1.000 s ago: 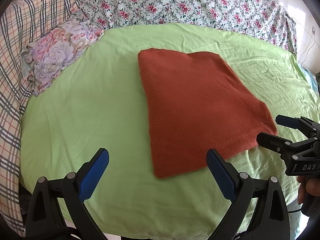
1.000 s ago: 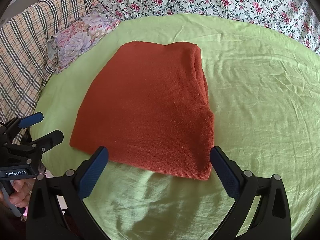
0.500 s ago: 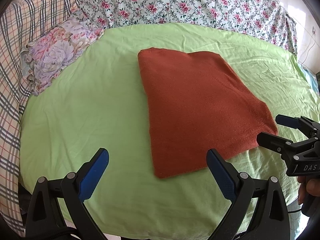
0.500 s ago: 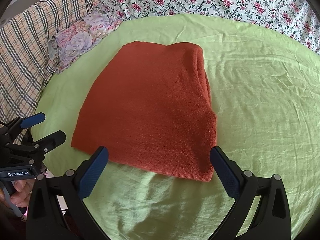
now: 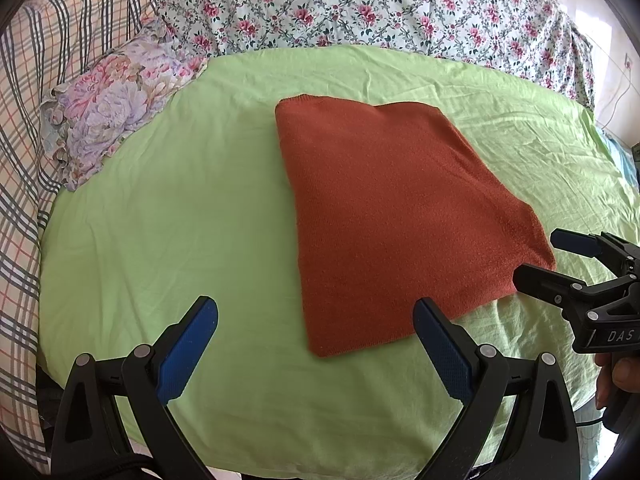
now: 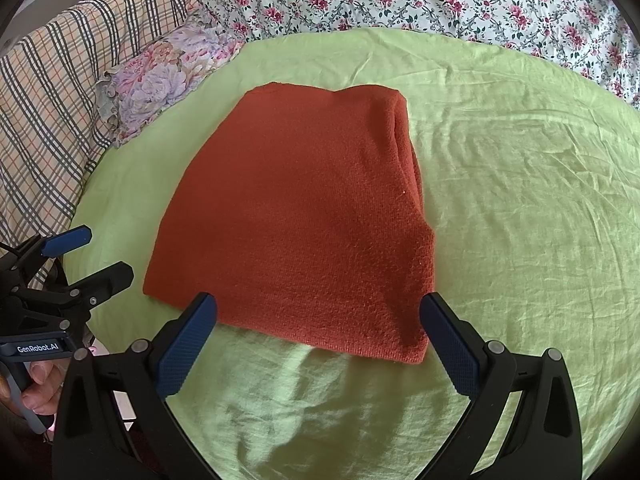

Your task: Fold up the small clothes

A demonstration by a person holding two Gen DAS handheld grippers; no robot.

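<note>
My red knit top [image 6: 296, 216] lies folded flat on the green sheet [image 6: 520, 240] (looks abt done). Left gripper [image 5: 316, 340] & right gripper [image 6: 318, 338] both spread wide, holding nothing.

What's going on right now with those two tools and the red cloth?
Left tool open, empty. Right tool open, empty. Rust-red garment folded flat on green sheet. Nothing in the way.

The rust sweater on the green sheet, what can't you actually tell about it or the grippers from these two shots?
- Rust sweater: sleeves, collar and inner layers are hidden by its own top fold in both views.
- Green sheet: what lies beneath it stays covered.
- Right gripper: body cut off by the left wrist view's right edge.
- Left gripper: handle cut off by the right wrist view's left edge.
</note>
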